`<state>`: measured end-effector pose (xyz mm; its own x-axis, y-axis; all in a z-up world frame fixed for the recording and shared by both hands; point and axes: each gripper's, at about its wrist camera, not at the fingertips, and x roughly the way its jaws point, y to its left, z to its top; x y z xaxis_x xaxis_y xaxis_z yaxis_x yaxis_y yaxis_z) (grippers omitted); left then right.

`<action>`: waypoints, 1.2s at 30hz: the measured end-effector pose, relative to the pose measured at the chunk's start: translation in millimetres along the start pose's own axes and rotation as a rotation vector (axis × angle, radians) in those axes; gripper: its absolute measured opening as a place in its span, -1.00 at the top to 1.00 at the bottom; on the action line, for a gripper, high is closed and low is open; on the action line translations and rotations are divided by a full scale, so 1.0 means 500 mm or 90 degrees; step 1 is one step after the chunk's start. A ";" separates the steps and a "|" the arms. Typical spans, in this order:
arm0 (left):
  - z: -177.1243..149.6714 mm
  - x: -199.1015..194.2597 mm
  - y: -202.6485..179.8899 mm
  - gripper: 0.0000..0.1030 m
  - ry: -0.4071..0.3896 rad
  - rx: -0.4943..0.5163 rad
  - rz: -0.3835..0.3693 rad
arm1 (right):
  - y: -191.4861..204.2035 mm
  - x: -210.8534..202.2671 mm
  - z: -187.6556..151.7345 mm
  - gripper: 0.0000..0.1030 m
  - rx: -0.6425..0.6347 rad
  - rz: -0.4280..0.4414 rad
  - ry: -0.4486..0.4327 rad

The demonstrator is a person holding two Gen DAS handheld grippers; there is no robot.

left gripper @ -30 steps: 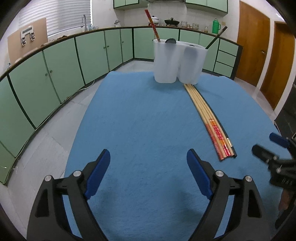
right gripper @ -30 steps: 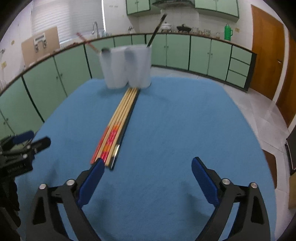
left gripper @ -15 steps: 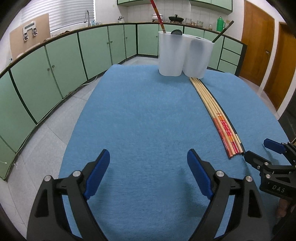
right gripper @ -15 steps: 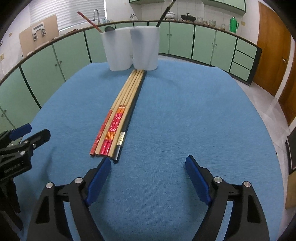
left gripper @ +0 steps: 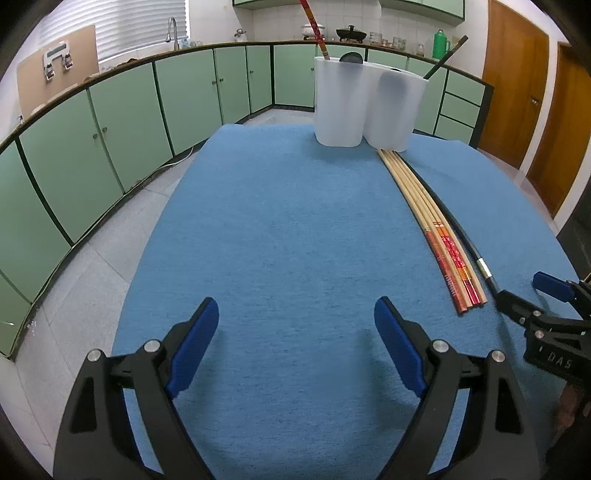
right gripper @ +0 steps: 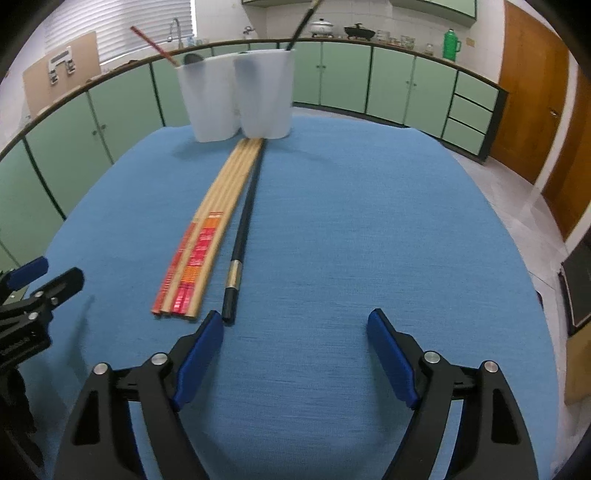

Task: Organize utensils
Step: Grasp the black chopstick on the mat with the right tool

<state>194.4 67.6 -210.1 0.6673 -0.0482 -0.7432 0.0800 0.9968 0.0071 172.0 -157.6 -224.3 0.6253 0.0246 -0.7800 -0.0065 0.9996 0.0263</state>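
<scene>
**What the views leave out**

The white holder [left gripper: 367, 107] hides the lower parts of a red chopstick [left gripper: 314, 27], a dark chopstick [left gripper: 445, 55] and what may be a spoon [left gripper: 351, 57]. The right tongs [left gripper: 517, 295] are cut off by the left view's edge. Items on the far counter [right gripper: 369, 37] are too small to tell.
</scene>
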 end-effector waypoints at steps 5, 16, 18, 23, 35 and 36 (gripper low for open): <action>0.000 0.005 0.000 -0.63 0.005 0.000 -0.002 | -0.009 -0.011 -0.002 -0.25 0.005 0.042 -0.017; 0.000 0.007 0.000 -0.63 0.005 -0.006 -0.004 | 0.033 0.005 0.010 0.36 -0.023 0.071 -0.006; -0.001 0.006 -0.005 -0.63 0.005 -0.001 -0.004 | 0.034 0.007 0.011 0.53 -0.023 0.070 -0.005; 0.001 0.003 -0.024 -0.63 0.003 0.003 -0.016 | 0.028 0.007 0.008 0.87 -0.021 0.081 -0.004; 0.009 0.010 -0.117 -0.63 0.013 0.029 -0.073 | -0.040 -0.020 -0.010 0.87 0.004 0.054 -0.017; 0.008 0.011 -0.124 -0.63 0.014 0.032 -0.075 | -0.048 -0.023 -0.012 0.87 0.007 0.051 -0.019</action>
<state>196.3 5.3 -212.0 0.6347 -0.1626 -0.7555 0.1939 0.9798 -0.0480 160.5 -181.6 -219.7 0.6459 0.1046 -0.7562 -0.0489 0.9942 0.0958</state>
